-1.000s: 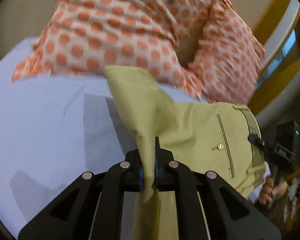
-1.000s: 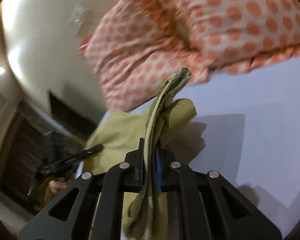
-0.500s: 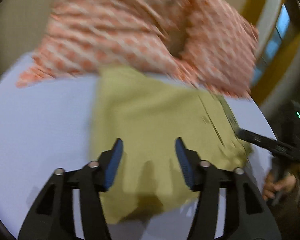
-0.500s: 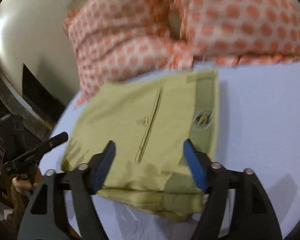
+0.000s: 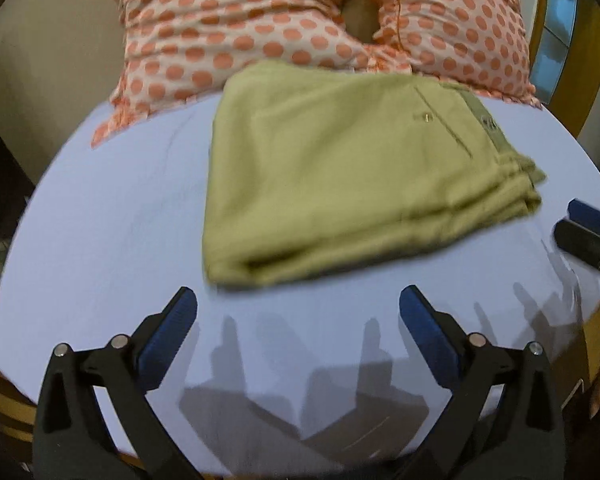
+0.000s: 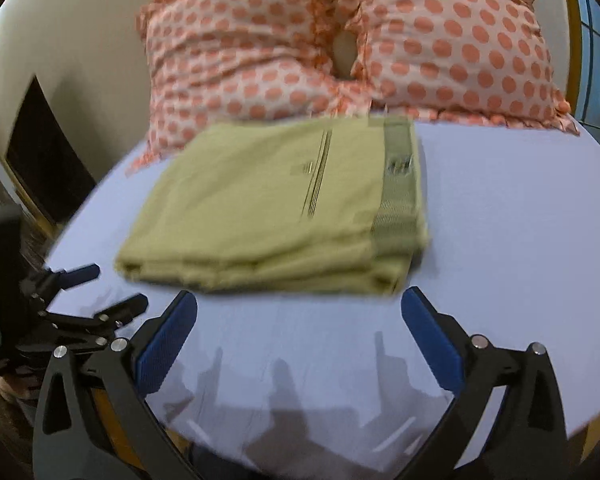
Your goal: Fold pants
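Note:
The olive-green pants lie folded in a flat rectangular stack on the pale blue bedsheet, back pocket and waistband facing up. They also show in the right wrist view. My left gripper is open and empty, just in front of the stack's near edge. My right gripper is open and empty, also just short of the stack. The left gripper shows at the left of the right wrist view, and one finger of the right gripper shows at the right of the left wrist view.
Two pillows with orange polka dots stand behind the pants, touching their far edge; they also show in the right wrist view. The bed's near edge lies just below both grippers. A cream wall rises to the left.
Both grippers were shut on the pants a second ago, holding cloth up. They have opened, let the pants drop flat as a folded stack, and drawn back toward the bed's near edge.

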{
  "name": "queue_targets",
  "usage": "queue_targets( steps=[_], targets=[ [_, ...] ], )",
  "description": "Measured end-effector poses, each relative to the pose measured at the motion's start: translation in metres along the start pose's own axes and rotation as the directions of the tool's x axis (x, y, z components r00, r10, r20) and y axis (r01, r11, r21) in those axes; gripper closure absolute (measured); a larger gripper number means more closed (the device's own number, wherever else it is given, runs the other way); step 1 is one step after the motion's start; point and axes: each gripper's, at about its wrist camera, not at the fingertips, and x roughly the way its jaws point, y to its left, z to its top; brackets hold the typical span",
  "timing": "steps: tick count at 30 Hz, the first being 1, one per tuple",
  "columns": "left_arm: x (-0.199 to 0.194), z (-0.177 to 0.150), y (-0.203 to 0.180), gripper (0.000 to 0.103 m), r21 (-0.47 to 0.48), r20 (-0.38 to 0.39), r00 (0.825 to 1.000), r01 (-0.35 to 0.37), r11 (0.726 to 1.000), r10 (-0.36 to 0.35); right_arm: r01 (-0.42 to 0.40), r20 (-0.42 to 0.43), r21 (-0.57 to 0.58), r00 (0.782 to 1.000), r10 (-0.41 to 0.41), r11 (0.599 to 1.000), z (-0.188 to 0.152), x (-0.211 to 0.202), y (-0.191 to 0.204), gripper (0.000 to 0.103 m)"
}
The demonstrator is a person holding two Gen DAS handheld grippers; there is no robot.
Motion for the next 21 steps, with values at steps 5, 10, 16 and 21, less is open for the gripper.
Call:
queue_targets(
  steps=[5, 10, 16, 21],
  targets=[
    [0.013, -0.008, 0.010, 0.002, -0.044, -0.031, 0.999, 0.006, 0.999, -0.007, 0.079, -0.049, -0.056, 0.995, -0.082, 0.995, -0.014, 0.026, 0.027, 0.001],
    [0.021, -0.008, 0.014, 0.002, -0.072, -0.039, 0.999, 0.004, 0.997, -0.007, 0.157, -0.077, -0.059, 0.984, -0.162, 0.986, -0.019, 0.042, 0.033, 0.001],
    [0.021, -0.011, 0.010, 0.002, -0.078, -0.034, 0.999, -0.011, 0.997, 0.008, 0.212, -0.104, -0.083, 0.970, -0.220, 0.974, -0.026, 0.047, 0.041, 0.001],
    [0.019, -0.016, 0.010, 0.002, -0.068, -0.006, 1.000, -0.008, 0.998, 0.008, 0.209, -0.104, -0.087, 0.971, -0.218, 0.974, -0.027, 0.045, 0.040, 0.001]
  ],
)
